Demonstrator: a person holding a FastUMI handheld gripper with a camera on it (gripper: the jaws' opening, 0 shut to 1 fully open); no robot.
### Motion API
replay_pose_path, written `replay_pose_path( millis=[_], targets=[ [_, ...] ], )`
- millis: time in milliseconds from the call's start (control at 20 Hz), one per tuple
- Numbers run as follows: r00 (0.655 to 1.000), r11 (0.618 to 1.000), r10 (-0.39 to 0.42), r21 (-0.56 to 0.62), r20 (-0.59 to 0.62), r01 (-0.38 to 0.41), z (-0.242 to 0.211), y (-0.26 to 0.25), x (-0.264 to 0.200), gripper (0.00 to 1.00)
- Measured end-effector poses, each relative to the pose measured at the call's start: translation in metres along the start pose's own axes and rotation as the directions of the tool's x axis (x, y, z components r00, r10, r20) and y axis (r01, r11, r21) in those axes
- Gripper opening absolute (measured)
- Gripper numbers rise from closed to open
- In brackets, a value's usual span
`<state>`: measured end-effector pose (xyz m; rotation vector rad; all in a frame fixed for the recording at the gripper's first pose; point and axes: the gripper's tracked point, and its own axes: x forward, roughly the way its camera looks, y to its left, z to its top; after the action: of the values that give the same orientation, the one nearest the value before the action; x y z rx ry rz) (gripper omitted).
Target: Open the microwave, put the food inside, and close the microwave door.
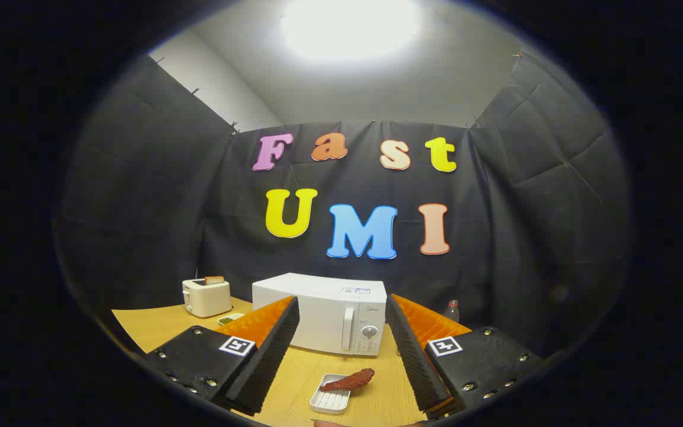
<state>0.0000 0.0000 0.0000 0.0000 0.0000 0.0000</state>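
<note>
Dead ahead beyond my fingers, the microwave (329, 317) sits on the counter (152, 329), door closed, vertical handle (348, 330) slightly right of centre. My gripper (341, 332) is wide open, holding nothing. Food (348, 380) on its tray (329, 400) lies between the fingers, nearer.

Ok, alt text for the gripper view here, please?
The open gripper points at a closed white microwave on a wooden table. Between its fingers a small white tray holds reddish food; a toaster stands beside the microwave.
</note>
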Motion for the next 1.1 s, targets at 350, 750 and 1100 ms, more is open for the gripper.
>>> replay_pose_path(
  millis=[350, 750, 1100],
  targets=[
    [1.000, 1.000, 0.006, -0.013, -0.010, -0.006, -0.004, 0.005, 0.002, 0.91],
    [1.000, 1.000, 0.006, -0.018, -0.014, -0.006, -0.009, 0.007, 0.007, 0.91],
    [0.999, 0.999, 0.040, 0.036, -0.018, -0.039, -0.027, 0.016, 0.034, 0.91]
  ],
)
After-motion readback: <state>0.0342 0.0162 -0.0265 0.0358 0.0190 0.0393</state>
